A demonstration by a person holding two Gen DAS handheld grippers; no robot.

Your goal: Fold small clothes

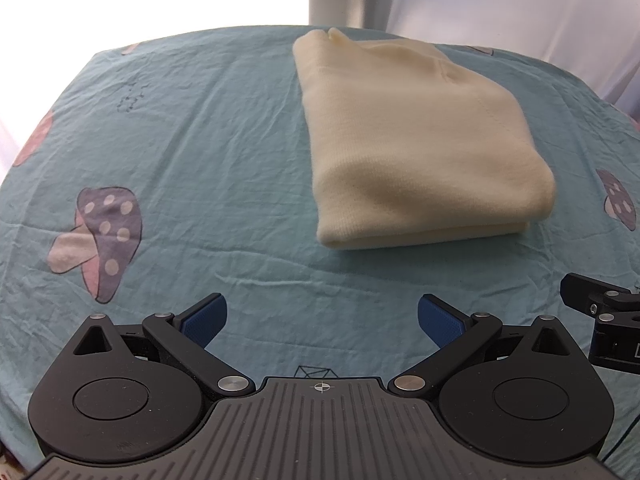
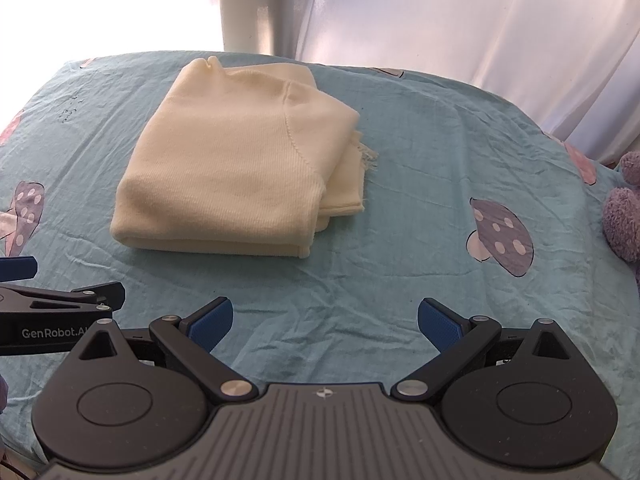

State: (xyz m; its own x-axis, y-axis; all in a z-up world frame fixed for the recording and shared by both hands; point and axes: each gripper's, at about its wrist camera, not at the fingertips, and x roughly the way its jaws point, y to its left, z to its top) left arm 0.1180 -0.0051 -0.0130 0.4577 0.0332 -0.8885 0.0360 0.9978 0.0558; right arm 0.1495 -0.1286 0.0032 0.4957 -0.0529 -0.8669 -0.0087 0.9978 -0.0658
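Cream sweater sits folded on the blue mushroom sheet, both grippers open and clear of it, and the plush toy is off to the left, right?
Not quite: the plush toy is off to the right, as the right wrist view shows. The cream sweater does lie folded on the sheet, with the left gripper and right gripper open, clear of it.

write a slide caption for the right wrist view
Open right gripper hovers short of a folded cream garment on a mushroom-print sheet.

Blown-out daylight glares through the curtain (image 2: 480,20) behind; fisheye bends the edges, corners vignetted.
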